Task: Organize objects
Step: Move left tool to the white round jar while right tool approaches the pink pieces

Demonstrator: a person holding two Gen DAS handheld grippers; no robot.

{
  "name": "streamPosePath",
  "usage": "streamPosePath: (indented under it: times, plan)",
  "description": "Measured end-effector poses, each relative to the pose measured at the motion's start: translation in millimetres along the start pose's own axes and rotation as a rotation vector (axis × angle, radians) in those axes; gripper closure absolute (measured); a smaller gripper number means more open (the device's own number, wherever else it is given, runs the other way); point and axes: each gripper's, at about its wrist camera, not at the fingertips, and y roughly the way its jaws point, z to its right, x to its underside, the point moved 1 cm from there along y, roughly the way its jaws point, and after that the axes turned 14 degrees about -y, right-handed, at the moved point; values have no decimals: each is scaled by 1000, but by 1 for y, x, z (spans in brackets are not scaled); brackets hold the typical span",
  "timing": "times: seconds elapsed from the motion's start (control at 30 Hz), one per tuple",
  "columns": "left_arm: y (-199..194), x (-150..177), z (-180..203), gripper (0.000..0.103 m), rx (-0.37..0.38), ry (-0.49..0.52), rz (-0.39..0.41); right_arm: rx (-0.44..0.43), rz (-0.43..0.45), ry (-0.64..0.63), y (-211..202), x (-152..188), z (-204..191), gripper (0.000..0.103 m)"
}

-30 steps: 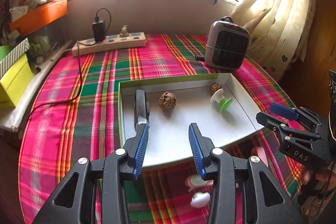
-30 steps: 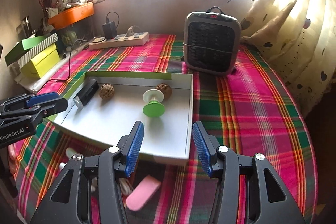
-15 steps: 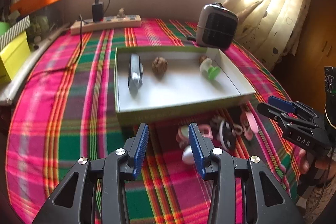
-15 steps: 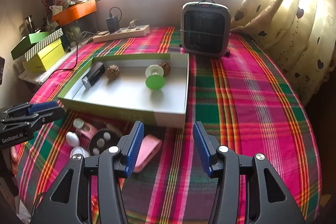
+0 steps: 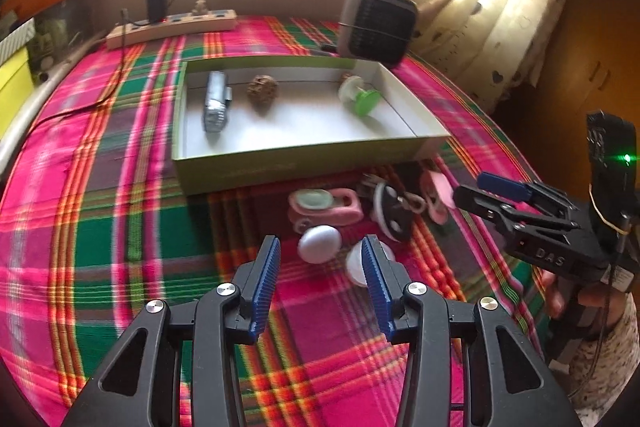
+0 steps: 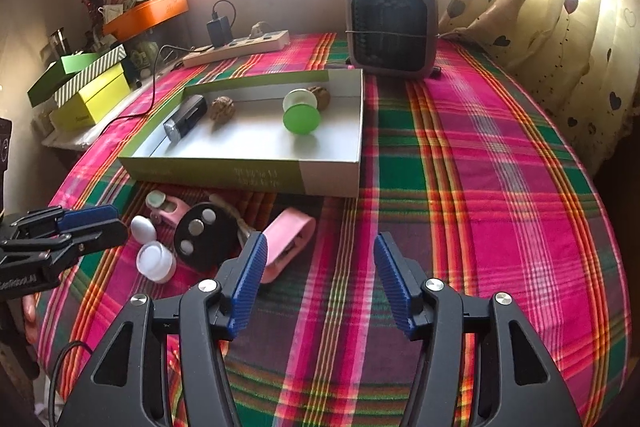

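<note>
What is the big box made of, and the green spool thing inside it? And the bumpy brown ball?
The box looks like cardboard: thin, flat walls, matte white inside, printed green outside. The green spool seems plastic, smooth and evenly coloured. The brown ball looks like a walnut shell, rough and wrinkled, though it is too small to be sure.

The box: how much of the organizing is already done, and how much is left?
Done: the box holds a silver gadget, two walnuts and a green spool.
In hand: nothing; the left gripper and right gripper are open.
Left: two white caps, a black disc and pink items on the cloth.
</note>
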Motion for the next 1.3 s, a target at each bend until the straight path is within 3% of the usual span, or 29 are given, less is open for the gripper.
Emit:
streamPosePath:
  times: [0.33, 0.5, 0.7, 0.93, 1.3]
  plan:
    - [15, 11, 25, 62, 22, 84, -65, 13, 2, 11, -7, 9, 9, 46]
    - [26, 12, 26, 62, -12, 81, -80, 13, -2, 16, -8, 12, 12, 46]
    - [29, 11, 29, 63, -29, 88, -63, 6, -3, 9, -7, 12, 11, 46]
    - [28, 9, 23, 76, -48, 71, -49, -7, 6, 0, -6, 7, 7, 46]
    - [21, 9, 5, 77, -84, 29, -26, -19, 17, -10, 2, -8, -4, 46]
